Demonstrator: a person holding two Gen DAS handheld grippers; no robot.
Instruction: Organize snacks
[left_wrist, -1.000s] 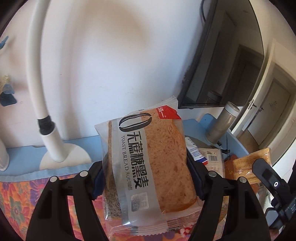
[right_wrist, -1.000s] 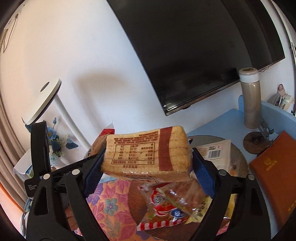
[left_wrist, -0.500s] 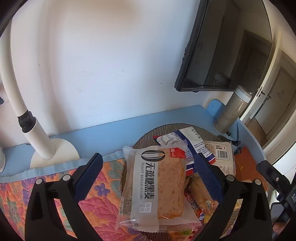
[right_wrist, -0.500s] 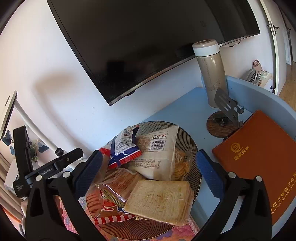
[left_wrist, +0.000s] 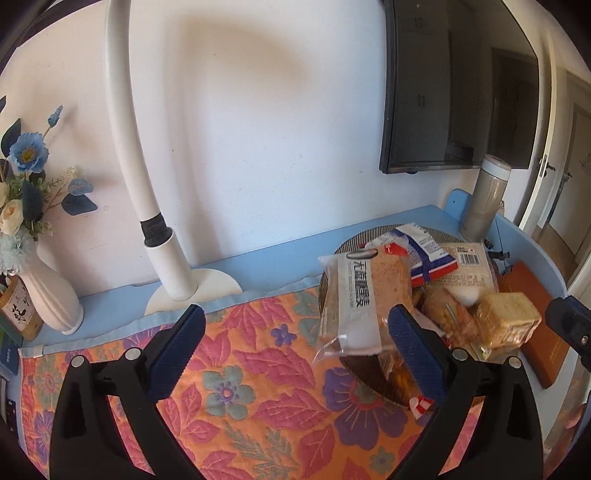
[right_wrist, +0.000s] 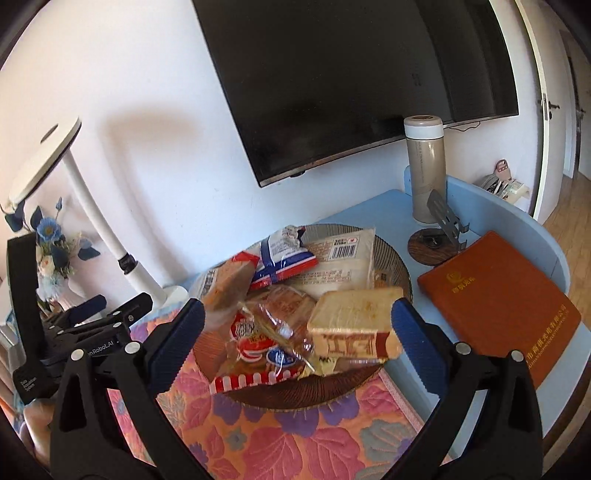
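In the left wrist view, a pale blue tabletop (left_wrist: 280, 266) ran along a white plaster wall, partly covered by a quilted orange cloth with pink leaves and flowers (left_wrist: 258, 373). A white gooseneck lamp on a round base (left_wrist: 173, 273) stood beside a ribbed white vase of blue flowers (left_wrist: 51, 291), and a dark flat screen (left_wrist: 443, 92) hung on the wall above a beige metal flask (left_wrist: 484, 206). The left tongs (left_wrist: 295, 354) stood spread wide over the cloth, pinching nothing, their jaws having just opened; the clear-wrapped brown toast bread pack (left_wrist: 354, 295) lay propped on the edge of a round striped dish (left_wrist: 354, 245) heaped with crinkly snack packets. In the right wrist view, the right tongs (right_wrist: 295, 347) were likewise spread and empty, having just opened, framing the same dish (right_wrist: 397, 266). A wrapped block of pale sliced bread (right_wrist: 354, 321) rested on the heap just beside the right finger. An orange leather-look notebook (right_wrist: 506, 295) lay flat on the blue tabletop near a round wooden coaster (right_wrist: 432, 247).
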